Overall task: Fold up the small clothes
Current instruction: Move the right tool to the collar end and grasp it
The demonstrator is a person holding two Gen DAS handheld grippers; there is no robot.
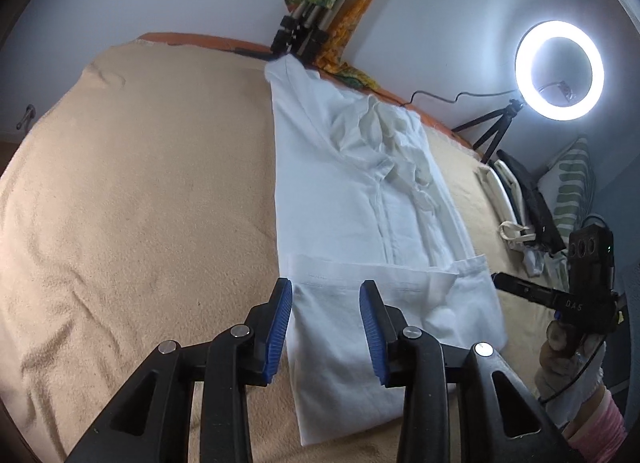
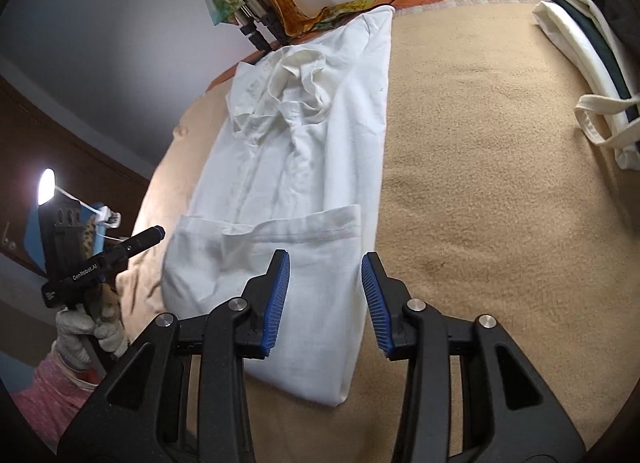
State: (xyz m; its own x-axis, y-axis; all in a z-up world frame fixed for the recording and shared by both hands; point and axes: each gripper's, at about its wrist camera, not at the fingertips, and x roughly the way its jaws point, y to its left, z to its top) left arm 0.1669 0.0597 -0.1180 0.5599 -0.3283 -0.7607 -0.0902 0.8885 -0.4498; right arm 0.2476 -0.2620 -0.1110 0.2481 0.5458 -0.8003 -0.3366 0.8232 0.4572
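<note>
Left gripper [image 1: 325,329] is apart, nothing between its blue pads [image 1: 277,327], hovering over the near end of the shirt. Right gripper [image 2: 325,301] is likewise spread wide and empty, above the same near end; it also shows at the right edge of the left wrist view [image 1: 520,286], held in a gloved hand [image 1: 568,347].

Blanket [image 1: 140,191], tan and fuzzy with soft wrinkles, covers the whole bed. Shirt [image 1: 360,191] is white, lying flat on it as a long narrow strip running away from the grippers toward the far edge of the bed. Both long sides are folded inward, so the edges run fairly straight. Near end has a flap folded over with a stitched hem across it [image 2: 296,229]. Far half has bunched, crumpled cloth around the collar area [image 2: 296,75]; fabric there is creased, rest is mostly smooth. Near corner in the right wrist view comes to a blunt point on the blanket.

Ring light [image 1: 559,70], lit, stands on a small tripod beyond the bed's far right. Folded clothes [image 2: 588,63], cream and dark, sit stacked at the bed's right edge, well apart from the shirt.
</note>
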